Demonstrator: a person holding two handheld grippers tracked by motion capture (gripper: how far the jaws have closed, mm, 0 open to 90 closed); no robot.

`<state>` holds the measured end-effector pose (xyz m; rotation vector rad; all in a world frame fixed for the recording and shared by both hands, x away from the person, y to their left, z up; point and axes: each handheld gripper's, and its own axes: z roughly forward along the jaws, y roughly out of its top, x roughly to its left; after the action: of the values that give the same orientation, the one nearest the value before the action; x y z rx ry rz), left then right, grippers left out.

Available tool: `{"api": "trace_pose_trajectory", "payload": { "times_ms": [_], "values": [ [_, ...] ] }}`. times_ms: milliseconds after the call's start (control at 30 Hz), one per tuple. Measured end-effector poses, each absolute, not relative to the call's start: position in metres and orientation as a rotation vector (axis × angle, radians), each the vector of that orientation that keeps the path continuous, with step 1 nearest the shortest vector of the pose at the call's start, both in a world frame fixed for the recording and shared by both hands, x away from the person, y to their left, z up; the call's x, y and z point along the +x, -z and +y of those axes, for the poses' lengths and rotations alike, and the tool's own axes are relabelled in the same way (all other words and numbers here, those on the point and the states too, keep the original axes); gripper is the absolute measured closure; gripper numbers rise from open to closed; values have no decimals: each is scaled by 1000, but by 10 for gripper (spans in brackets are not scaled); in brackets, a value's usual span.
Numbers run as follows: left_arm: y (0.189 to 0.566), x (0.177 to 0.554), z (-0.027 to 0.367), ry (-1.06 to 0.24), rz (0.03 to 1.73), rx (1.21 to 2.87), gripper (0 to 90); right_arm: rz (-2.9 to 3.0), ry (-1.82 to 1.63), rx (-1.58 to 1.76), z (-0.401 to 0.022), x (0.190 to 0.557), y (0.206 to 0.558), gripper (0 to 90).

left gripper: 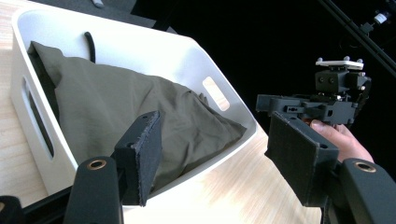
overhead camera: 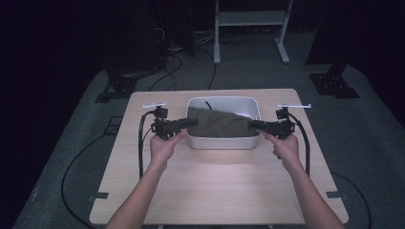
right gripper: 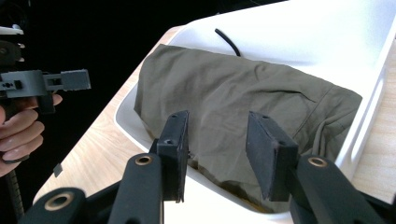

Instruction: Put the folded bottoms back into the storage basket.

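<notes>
We find the folded olive-green cloth lying inside the white rectangular plastic tub. Left gripper and right gripper, jaws parted and empty, flank the tub, apparently positioned for access.

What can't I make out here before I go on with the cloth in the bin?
- Bottom of the white bin: hidden in every view by the olive cloth.
- Black cord: its lower end disappears behind the cloth in both gripper views.
- Cloth's near edge: in the right gripper view, covered by the right gripper fingers.
- Far floor: too dark in the high view.
</notes>
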<state>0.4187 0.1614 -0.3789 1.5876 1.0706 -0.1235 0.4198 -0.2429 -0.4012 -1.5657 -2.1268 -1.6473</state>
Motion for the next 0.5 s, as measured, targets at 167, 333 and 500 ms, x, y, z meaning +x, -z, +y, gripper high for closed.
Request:
{"api": "trace_pose_trajectory", "payload": {
  "times_ms": [167,333,500],
  "values": [
    [380,415,159,128,1062,1599,337,-2126,1660,-1564,-249,415,401,556],
    [378,412,157,121,1055,1615,324,-2128,1657,-1566,-255,409,400,532],
    [377,408,155,126,1046,1613,320,-2129,1663,-1564,-261,404,400,516]
  ]
}}
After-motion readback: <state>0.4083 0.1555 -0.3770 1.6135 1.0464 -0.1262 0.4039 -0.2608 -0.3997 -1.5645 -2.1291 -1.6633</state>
